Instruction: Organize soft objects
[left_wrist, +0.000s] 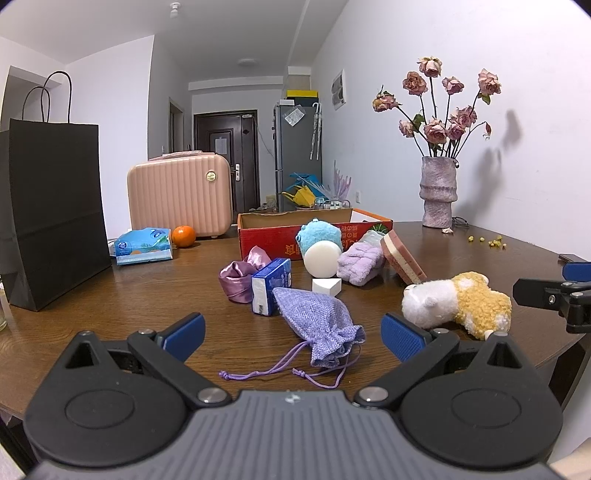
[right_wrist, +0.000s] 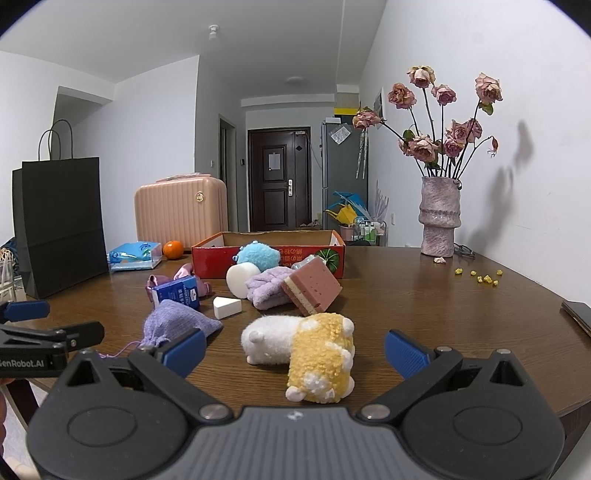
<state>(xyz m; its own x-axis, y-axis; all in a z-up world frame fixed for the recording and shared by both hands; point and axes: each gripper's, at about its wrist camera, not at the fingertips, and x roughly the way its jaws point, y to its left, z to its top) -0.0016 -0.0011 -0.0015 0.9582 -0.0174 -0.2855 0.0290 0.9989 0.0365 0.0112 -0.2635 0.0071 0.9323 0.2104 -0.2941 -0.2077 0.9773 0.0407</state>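
Observation:
My left gripper (left_wrist: 293, 334) is open, with a lavender drawstring pouch (left_wrist: 314, 321) lying between its blue pads. My right gripper (right_wrist: 295, 350) is open around a white and yellow plush toy (right_wrist: 303, 347) lying on its side. Behind them lie a purple satin bag (left_wrist: 238, 278), a blue tissue pack (left_wrist: 269, 291), a white wedge sponge (left_wrist: 327, 287), a round white sponge (left_wrist: 322, 260), a blue plush (left_wrist: 317, 236), a lilac towel (left_wrist: 360, 264) and a pink sponge (left_wrist: 402, 260). A red cardboard box (left_wrist: 273, 236) stands open behind them.
A black paper bag (left_wrist: 51, 214) stands at the left. A pink case (left_wrist: 181, 194), an orange (left_wrist: 183, 235) and a wipes pack (left_wrist: 144, 246) sit at the back left. A vase of dried roses (left_wrist: 439, 192) stands at the back right, yellow bits (left_wrist: 487, 240) near it.

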